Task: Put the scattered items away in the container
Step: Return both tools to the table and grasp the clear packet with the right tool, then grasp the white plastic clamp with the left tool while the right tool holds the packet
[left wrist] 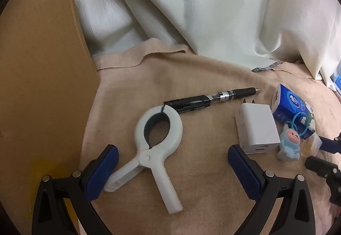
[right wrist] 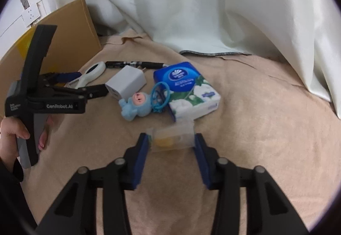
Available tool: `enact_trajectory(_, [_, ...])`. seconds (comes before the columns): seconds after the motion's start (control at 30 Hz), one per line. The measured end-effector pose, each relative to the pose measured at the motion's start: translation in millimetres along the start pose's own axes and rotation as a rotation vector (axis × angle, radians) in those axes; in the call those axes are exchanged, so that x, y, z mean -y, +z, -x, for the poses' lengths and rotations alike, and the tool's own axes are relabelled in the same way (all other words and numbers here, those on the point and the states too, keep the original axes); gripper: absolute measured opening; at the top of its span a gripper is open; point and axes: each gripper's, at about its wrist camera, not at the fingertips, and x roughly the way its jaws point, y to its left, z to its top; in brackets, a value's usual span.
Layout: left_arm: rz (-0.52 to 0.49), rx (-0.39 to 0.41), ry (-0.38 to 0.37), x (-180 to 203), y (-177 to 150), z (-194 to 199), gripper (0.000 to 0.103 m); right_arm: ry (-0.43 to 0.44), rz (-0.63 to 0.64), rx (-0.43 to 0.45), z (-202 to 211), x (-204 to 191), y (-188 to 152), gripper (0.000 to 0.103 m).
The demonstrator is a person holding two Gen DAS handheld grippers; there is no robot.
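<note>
Right gripper (right wrist: 171, 143) fingers bracket a small clear plastic box (right wrist: 173, 136), blurred, contact uncertain. Left gripper (left wrist: 172, 169) is spread wide over the white clamp (left wrist: 158, 145), grasping nothing. Pen (left wrist: 213, 97), charger (left wrist: 256, 128), tissue pack (right wrist: 187, 90) and blue keychain doll (right wrist: 136, 105) lie on the beige blanket (right wrist: 255, 128); the cardboard box (left wrist: 38, 85) is cut off at left.

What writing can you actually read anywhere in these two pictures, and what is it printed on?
"GenRobot.AI": white letters on the side of the left gripper, seen from the right wrist view.
Small white print beside it on the same body: too small to read.
Tissue pack: round logo and white line on the blue top, too blurred to read.
Black pen: print on the barrel and clip, too blurred to read.
White charger: faint grey print, unreadable.
</note>
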Motion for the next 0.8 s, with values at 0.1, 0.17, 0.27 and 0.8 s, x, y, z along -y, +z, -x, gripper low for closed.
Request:
enact_trajectory(0.1, [0.005,0.006,-0.013,-3,1,1,0.103,0.000,-0.010,-0.001,0,1,1,0.038])
enact_trajectory(0.17, [0.008,-0.002,-0.019,-4,1,0,0.103,0.025,-0.024,-0.002,1,3,2,0.030])
enact_trajectory(0.27, [0.015,0.000,-0.024,-6,1,-1,0.103,0.021,-0.012,-0.006,4,0,3,0.029])
enact_trajectory(0.8, [0.054,0.025,0.063,-33,-2,2,0.057,0.037,-0.021,-0.007,5,0,5,0.028])
